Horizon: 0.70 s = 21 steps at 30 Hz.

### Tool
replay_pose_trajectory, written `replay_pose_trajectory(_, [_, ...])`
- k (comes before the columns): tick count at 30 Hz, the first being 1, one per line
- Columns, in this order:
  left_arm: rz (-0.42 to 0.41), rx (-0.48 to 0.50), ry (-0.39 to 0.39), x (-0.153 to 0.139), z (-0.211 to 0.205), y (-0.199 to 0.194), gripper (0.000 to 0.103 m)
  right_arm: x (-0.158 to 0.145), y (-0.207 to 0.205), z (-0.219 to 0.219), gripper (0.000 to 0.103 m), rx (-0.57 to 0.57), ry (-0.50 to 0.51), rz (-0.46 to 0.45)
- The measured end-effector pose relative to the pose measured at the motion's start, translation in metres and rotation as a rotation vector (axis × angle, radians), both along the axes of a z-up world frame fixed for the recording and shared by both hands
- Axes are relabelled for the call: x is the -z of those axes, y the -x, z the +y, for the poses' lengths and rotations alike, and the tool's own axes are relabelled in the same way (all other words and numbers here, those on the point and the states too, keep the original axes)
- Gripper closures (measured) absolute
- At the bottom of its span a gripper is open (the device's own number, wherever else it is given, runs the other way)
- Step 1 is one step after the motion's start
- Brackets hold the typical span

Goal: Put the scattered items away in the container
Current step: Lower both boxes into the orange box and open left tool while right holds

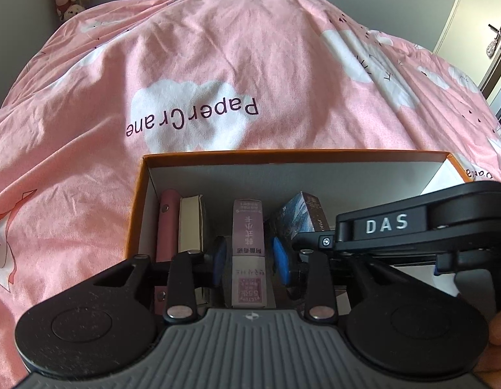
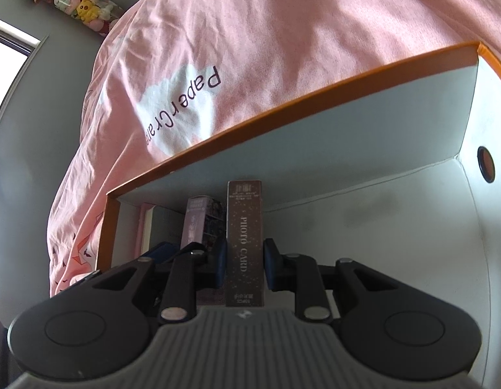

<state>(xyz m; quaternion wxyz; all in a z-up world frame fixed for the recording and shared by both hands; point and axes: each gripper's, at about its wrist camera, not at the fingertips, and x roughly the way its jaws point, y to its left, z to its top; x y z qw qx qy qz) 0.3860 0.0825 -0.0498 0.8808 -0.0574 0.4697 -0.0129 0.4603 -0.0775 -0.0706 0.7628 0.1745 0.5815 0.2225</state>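
An orange-rimmed cardboard box (image 1: 295,155) with white inner walls lies on the pink bed cover; it also shows in the right wrist view (image 2: 282,110). Inside, my left gripper (image 1: 250,257) has its blue pads either side of a purple card box (image 1: 248,227) standing on edge, with small gaps showing. A pink notebook (image 1: 168,223), a cream book (image 1: 191,223) and a blue patterned box (image 1: 302,214) stand beside it. My right gripper (image 2: 245,259) straddles a brown "PHOTO CARD" box (image 2: 244,227), a gap on the right side. The purple box (image 2: 195,223) stands to its left.
The right gripper's black arm marked "DAS" (image 1: 386,223) crosses the box's right part. The box's right end wall has a round hole (image 2: 485,163). Pink "PaperCrane" duvet (image 1: 218,74) surrounds the box. Plush toys (image 2: 78,6) hang on the far wall.
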Motion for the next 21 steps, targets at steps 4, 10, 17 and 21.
replay_pose_trajectory(4, [-0.046, 0.011, 0.015, -0.016, 0.005, 0.011, 0.064, 0.006, -0.001, 0.001, 0.077, -0.003, 0.017, 0.010])
replay_pose_trajectory(10, [-0.094, 0.031, -0.015, -0.038, 0.019, 0.030, 0.063, 0.009, 0.000, 0.010, 0.077, -0.026, 0.043, 0.009])
replay_pose_trajectory(17, [-0.104, 0.017, -0.034, -0.040, 0.032, 0.045, 0.063, 0.006, 0.006, 0.030, 0.077, -0.065, 0.087, -0.025])
replay_pose_trajectory(21, [-0.106, 0.024, 0.003, -0.039, 0.038, 0.051, 0.063, 0.004, 0.008, 0.045, 0.077, -0.092, 0.114, -0.062])
